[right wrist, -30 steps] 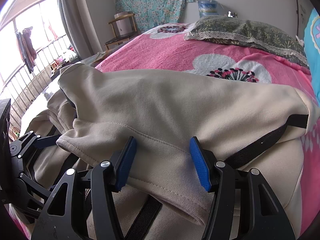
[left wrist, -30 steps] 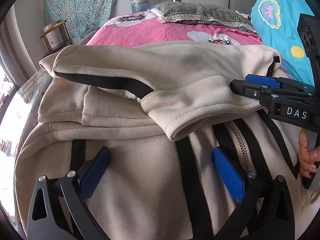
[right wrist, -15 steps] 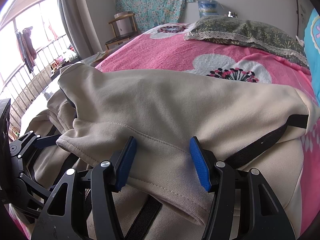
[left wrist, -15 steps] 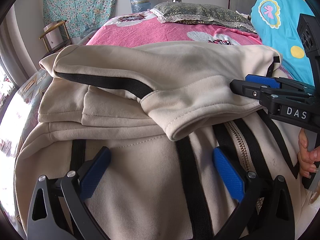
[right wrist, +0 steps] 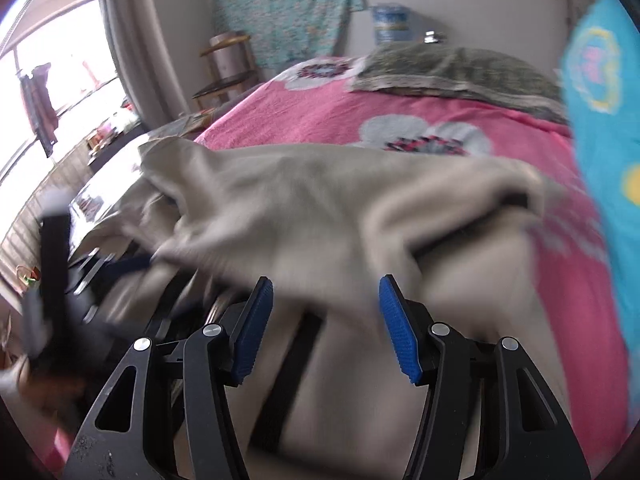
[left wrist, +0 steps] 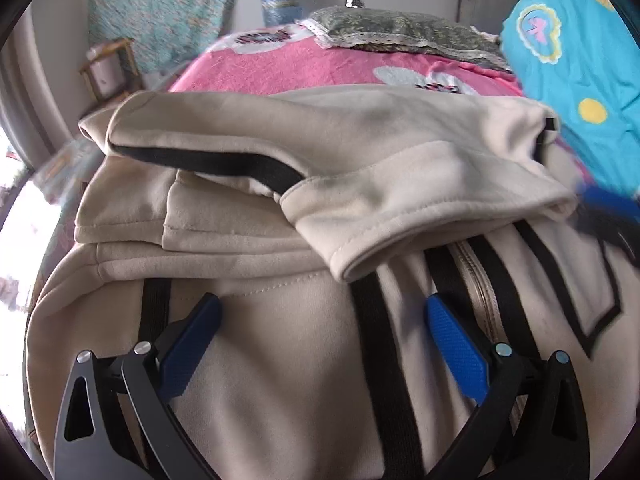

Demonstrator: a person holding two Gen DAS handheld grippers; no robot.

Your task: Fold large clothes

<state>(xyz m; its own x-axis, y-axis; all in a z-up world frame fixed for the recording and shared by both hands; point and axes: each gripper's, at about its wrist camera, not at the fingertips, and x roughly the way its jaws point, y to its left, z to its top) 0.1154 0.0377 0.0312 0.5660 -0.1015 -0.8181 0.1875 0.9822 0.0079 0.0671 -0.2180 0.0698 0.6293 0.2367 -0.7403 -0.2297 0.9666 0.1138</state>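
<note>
I am looking down on a cream jacket (left wrist: 256, 380) with black stripes and a central zipper, lying on the pink bed (left wrist: 304, 68). Its folded sleeve (left wrist: 360, 160) is lying crosswise, cuff pointing toward me. My left gripper (left wrist: 320, 320) is hovering spread wide, holding nothing; my right gripper (right wrist: 326, 312) is likewise gaping empty, above the blurred fabric.

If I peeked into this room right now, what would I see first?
First, the big cream jacket with black stripes, lying partly folded at the near end of the bed, one sleeve laid across its top. Next, the bright pink flowered bedspread behind it and the turquoise blanket at the right. Up close, the blue-padded left gripper and right gripper are both open above the jacket.
</note>
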